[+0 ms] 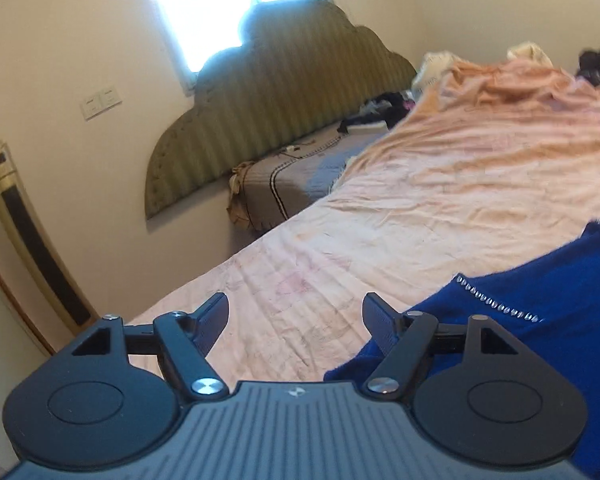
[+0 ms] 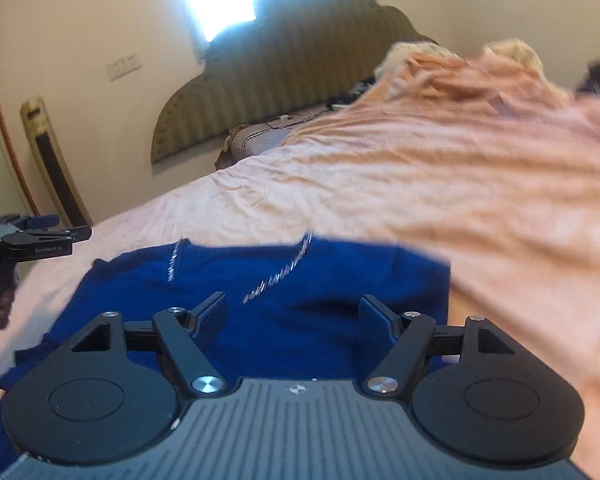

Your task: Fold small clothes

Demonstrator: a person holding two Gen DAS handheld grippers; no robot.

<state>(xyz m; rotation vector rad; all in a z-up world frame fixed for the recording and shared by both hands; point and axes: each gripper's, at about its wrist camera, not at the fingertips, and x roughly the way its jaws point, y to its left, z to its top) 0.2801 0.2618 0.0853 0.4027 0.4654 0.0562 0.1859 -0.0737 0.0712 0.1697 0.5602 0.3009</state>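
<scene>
A blue knitted garment [image 2: 260, 300] with a row of silver studs lies on the pink bedsheet [image 2: 420, 184]. My right gripper [image 2: 292, 312] hovers over its middle, open, with nothing between its fingers. In the left wrist view the same blue garment [image 1: 520, 340] fills the lower right. My left gripper [image 1: 296, 316] is open at the garment's left edge, its right finger [image 1: 380, 320] over the blue cloth and its left finger over bare sheet. The left gripper [image 2: 40, 240] also shows at the far left of the right wrist view, held by a hand.
A padded olive headboard [image 1: 284, 92] stands against the far wall under a bright window. A grey blanket [image 1: 292, 180] and dark clothes [image 1: 380, 108] lie near it. A rumpled pile of peach bedding [image 1: 500, 76] sits at the far right. A tall gold appliance [image 1: 24, 232] stands left.
</scene>
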